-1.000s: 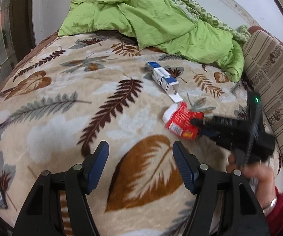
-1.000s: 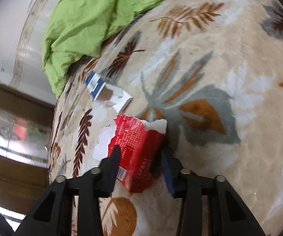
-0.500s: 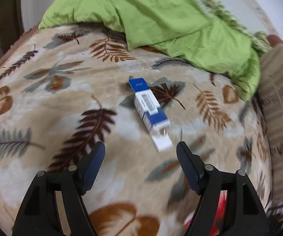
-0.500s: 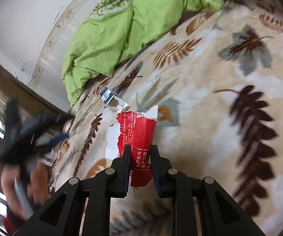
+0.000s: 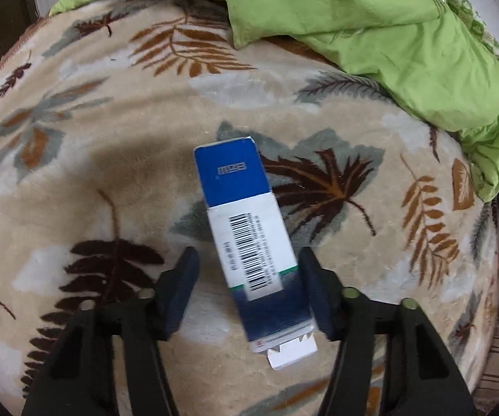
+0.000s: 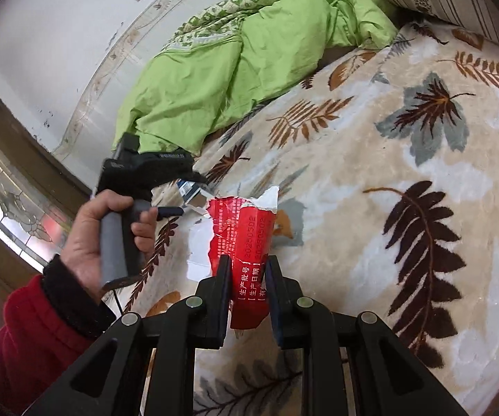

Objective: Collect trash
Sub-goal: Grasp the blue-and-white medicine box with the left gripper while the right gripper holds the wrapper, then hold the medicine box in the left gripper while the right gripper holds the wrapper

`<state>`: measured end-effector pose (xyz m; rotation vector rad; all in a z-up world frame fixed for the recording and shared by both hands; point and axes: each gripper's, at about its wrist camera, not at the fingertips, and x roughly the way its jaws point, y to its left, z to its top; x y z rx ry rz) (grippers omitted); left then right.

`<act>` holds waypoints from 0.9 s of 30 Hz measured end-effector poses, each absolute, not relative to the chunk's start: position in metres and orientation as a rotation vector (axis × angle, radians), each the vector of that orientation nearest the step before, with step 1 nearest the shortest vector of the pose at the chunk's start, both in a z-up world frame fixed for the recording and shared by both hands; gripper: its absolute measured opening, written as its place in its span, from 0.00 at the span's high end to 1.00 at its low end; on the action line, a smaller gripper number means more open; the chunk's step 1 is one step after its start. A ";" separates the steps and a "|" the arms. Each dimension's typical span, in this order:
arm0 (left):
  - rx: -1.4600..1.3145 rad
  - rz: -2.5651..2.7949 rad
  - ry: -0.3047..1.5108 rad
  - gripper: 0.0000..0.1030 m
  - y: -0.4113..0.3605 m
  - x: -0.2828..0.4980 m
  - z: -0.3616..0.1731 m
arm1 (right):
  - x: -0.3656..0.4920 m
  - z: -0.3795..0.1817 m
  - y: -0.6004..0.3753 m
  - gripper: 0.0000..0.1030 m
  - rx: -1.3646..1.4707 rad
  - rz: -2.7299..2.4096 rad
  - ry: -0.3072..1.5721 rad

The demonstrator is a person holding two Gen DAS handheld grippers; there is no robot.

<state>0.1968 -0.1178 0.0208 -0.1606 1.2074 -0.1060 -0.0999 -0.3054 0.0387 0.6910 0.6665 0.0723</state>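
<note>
Two pieces of trash: one blue-and-white cardboard box point(image 5: 249, 232) lies on the leaf-patterned bed blanket point(image 5: 111, 173) between the left gripper point(image 5: 249, 287) fingers, which are closing; the right gripper point(image 6: 247, 289) fingers clamp one torn red paper packet point(image 6: 246, 242).

Our right tongs point(image 6: 247, 286) pinch a torn red wrapper point(image 6: 246, 242) above the leaf-print bed point(image 6: 405, 173); our left hand point(image 6: 107, 239) grips the other tongs near a blue box point(image 6: 189, 187).

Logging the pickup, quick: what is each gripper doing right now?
Left gripper: jaws closing around the blue and white box, not yet clamped.
Right gripper: shut on the torn red packet.
</note>
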 end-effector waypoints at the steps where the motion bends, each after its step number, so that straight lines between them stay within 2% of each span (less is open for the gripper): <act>1: -0.148 -0.112 1.197 0.54 -0.118 0.194 0.021 | -0.100 0.038 -0.306 0.80 0.691 0.065 0.667; 2: -0.139 -0.129 1.189 0.65 -0.118 0.188 0.023 | -0.101 0.038 -0.307 0.80 0.691 0.061 0.666; 3: -0.139 -0.137 1.182 0.68 -0.116 0.183 0.024 | -0.101 0.039 -0.306 0.80 0.688 0.061 0.666; 9: -0.146 -0.216 1.130 0.68 -0.095 0.130 0.035 | -0.106 0.049 -0.296 0.80 0.614 0.048 0.638; 18: -0.059 -0.285 0.996 0.68 -0.066 0.009 0.063 | -0.119 0.064 -0.271 0.80 0.468 0.044 0.616; 27: 0.021 -0.265 0.871 0.68 -0.045 -0.101 0.076 | -0.162 0.070 -0.252 0.80 0.390 0.057 0.620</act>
